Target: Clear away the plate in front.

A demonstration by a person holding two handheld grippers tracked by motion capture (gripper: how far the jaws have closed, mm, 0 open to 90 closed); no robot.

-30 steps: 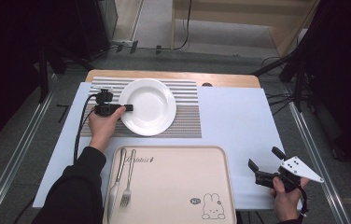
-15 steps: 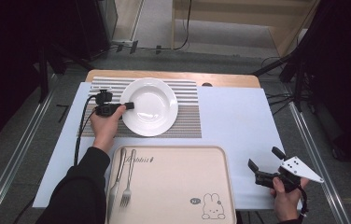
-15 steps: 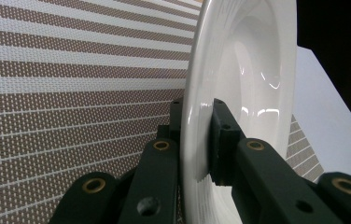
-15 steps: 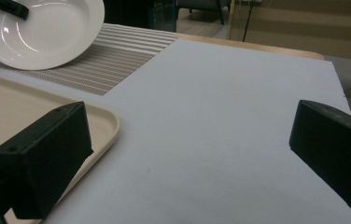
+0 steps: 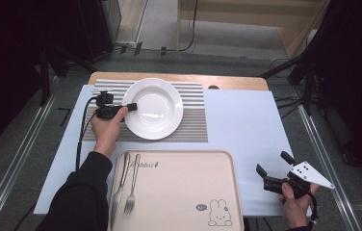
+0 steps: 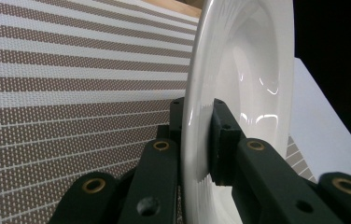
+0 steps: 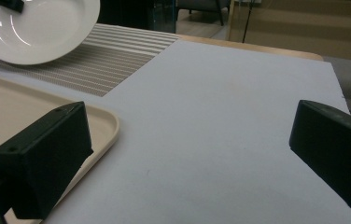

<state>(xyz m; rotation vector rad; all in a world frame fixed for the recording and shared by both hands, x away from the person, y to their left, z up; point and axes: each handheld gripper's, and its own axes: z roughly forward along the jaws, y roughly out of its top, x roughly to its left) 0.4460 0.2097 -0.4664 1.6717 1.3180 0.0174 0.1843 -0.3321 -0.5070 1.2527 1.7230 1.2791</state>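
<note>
A white plate [image 5: 152, 108] sits on a striped placemat [image 5: 193, 120] at the table's far middle. My left gripper [image 5: 132, 106] reaches in from the plate's left and is shut on its rim. In the left gripper view the two black jaws clamp the rim of the plate [image 6: 253, 84] from both sides, over the placemat [image 6: 71, 93]. My right gripper [image 5: 272, 162] is held low at the near right of the table. It stands open, with nothing between its jaws in the right gripper view [image 7: 190, 154]. The plate [image 7: 38, 28] shows far off at the upper left there.
A beige tray [image 5: 184, 192] with a rabbit print lies at the near middle. A knife [image 5: 120, 187] and a fork [image 5: 131, 192] rest along its left side. A white cover [image 5: 237, 125] spreads over the table. The tray's corner [image 7: 5, 102] lies left of the right gripper.
</note>
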